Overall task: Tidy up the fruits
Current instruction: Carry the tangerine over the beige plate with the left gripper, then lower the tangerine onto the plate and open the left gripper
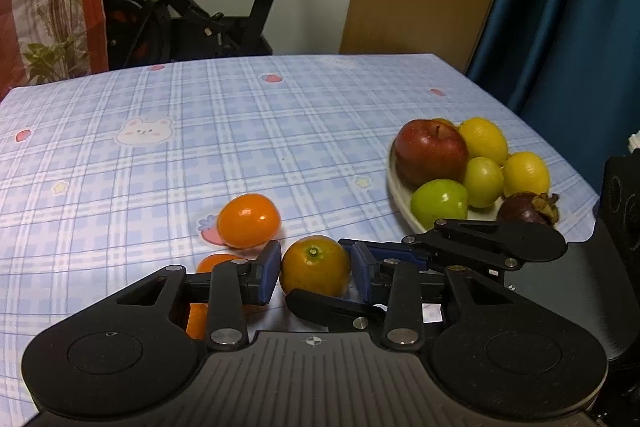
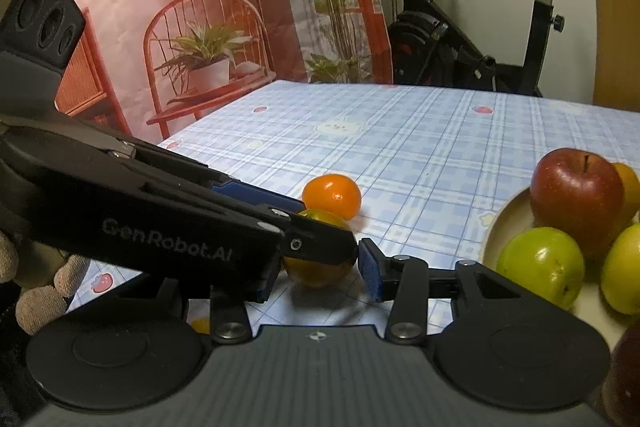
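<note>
Left gripper (image 1: 314, 269) is clamped on a small round orange citrus w/ a green stem end (image 1: 315, 265), blue pads touching both sides, fruit low over the blue plaid tabletop (image 1: 280, 115). So it's mid pick-up imo. Right gripper (image 2: 320, 273) sits just beside it, part closed, gripping nothing. Next: lift and carry it to the cream plate (image 1: 398, 193) of apples and lemons, finding a free spot. Another orange citrus (image 1: 248, 220) is left on the cloth

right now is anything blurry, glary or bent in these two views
Left wrist view: mostly sharp; small glare spots on the loose orange and the apple; fisheye bends the tablecloth edge and its checks. Right wrist view: the orange between the fingers looks smeared, with a soft shadow under it; the plate and green fruit stay crisp.
</note>
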{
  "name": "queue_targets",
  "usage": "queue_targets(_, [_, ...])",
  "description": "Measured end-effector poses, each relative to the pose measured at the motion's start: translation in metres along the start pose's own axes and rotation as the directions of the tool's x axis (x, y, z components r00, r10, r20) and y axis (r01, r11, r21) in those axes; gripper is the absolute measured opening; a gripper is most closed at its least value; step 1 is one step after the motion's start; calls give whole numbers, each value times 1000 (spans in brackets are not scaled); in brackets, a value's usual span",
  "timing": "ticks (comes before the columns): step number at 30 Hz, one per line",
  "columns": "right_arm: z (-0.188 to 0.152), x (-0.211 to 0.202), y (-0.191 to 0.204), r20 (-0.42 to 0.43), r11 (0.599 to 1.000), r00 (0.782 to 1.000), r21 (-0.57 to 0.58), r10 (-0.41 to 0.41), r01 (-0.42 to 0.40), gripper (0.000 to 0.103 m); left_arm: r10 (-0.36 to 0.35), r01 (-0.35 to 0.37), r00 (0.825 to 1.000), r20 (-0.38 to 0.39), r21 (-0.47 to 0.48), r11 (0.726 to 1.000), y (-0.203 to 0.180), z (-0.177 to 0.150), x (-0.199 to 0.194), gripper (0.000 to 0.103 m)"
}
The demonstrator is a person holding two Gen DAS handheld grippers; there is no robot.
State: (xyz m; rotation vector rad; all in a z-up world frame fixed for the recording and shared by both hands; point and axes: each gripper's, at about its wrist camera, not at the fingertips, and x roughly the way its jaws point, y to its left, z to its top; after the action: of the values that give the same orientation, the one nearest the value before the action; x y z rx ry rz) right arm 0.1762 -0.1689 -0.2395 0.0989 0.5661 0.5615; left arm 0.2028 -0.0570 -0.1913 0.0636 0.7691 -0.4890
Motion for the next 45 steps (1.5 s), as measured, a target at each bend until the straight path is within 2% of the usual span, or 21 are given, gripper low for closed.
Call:
queue_targets(5, [-3,-16,-4,6,999,1000,37,-19,19,45,-49,49,999,19,5,999,-13,3,-3,38])
queue_targets(12, [0,-57,-20,45,989,992,94,-121,116,45,-154,150,986,57,64,987,-47,15,0,38])
queue_targets(21, [-6,-89,-36,-6,953,962,134,-272,270,45,-259,259,966,-4,88,962,-81,17,26,38])
queue_targets(28, [-13,-91,-40,-28,945,955,142,-294,295,45,-253,254,967,-22,96,962,-86,13,35,38])
queue_targets(37, [-16,-82,-40,-29,947,952,100,-305,306,45,-241,240,970,10,60,969,-80,10,37,38])
queue_targets(42, [-15,-82,-37,-11,943,946,78,-323,323,46,-222,221,975,13,36,974,-77,10,34,43])
queue_targets(45, [-15,-85,-35,15,945,947,74,-320,319,51,-213,213,977,28,21,977,-74,11,26,44])
